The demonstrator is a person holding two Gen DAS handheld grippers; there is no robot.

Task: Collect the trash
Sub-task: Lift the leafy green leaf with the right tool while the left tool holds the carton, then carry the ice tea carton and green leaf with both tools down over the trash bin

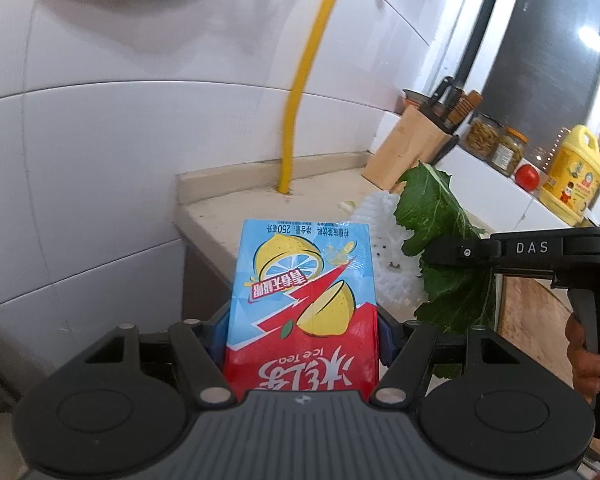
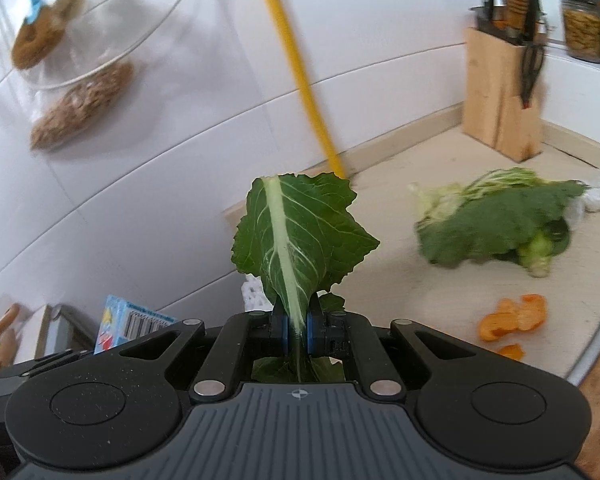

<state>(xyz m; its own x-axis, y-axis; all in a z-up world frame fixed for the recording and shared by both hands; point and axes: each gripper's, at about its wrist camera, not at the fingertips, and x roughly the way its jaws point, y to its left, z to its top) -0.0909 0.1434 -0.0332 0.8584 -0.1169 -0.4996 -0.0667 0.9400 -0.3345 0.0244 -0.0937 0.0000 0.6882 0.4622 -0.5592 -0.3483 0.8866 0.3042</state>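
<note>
Left tongs [image 1: 302,336]: clamped across an ice tea carton [image 1: 302,300], blue pads pressing on both of its sides; the carton stands out forward between the fingers, print upside down in the left wrist view, and hangs beyond the edge of the worktop [image 1: 216,224], clear of its surface. Right tongs [image 2: 298,330]: closed tight on the pale midrib of a green leaf [image 2: 296,232], which stands upright between the blue pads with its blade spread above them. In the left wrist view the same leaf and the right tongs show at the right edge, with part of the person's hand [image 1: 584,356] on the handle. Left on the worktop: a leafy cabbage head [image 2: 500,220] on its side, orange peel pieces [image 2: 512,320] near it, white foam netting [image 1: 384,240] beside the leaf. At the back corner a wooden knife block [image 2: 500,108] stands against the tiled wall; a yellow pipe [image 1: 304,80] runs up the wall from the worktop. On the ledge to the right: two glass jars [image 1: 496,144], a tomato [image 1: 527,177], a yellow detergent bottle [image 1: 572,176]. Both views are slightly blurred.
</note>
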